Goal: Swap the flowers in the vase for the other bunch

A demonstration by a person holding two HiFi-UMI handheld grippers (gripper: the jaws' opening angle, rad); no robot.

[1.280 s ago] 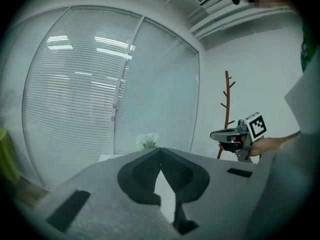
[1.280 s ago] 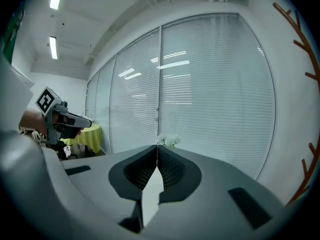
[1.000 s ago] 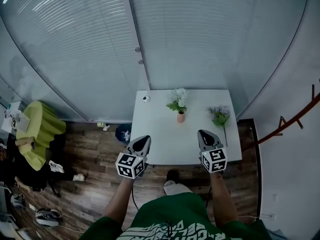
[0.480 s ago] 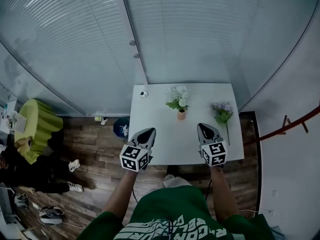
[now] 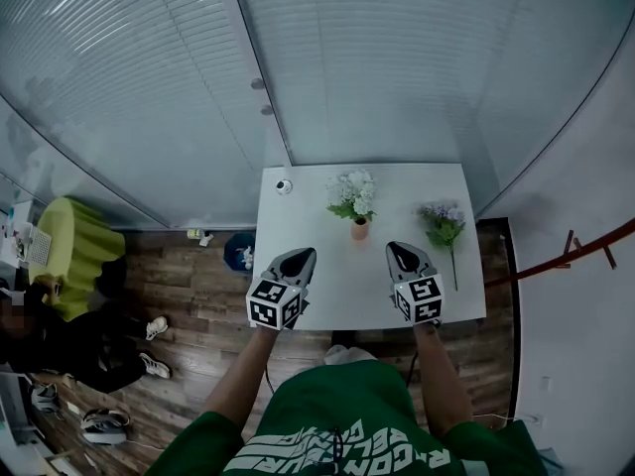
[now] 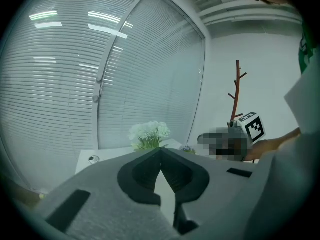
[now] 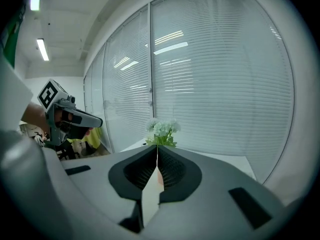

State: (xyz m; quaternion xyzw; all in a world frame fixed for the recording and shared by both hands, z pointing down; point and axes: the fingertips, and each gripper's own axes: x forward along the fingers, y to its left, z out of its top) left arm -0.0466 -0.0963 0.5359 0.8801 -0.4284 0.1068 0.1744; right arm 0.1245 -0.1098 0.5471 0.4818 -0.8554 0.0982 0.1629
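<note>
The small terracotta-coloured vase (image 5: 359, 230) stood upright toward 12 o'clock on the white counter (image 5: 327, 300), with the white flowers (image 5: 353, 192) in it. The purple bunch (image 5: 443, 222) lay flat on the counter at the vase's 3 o'clock, apart from it, its stem trailing toward 6 o'clock. The left gripper (image 5: 302, 256) hung at the vase's 7 o'clock and the right gripper (image 5: 398, 250) at its 5 o'clock. Both pairs of jaws were closed tip to tip with nothing between them. Both bunches looked light, with thin stems and soft heads that would crush easily. They were probably best pinched low on the stem, while the small vase, likely to tip, was steadied by its body.
</note>
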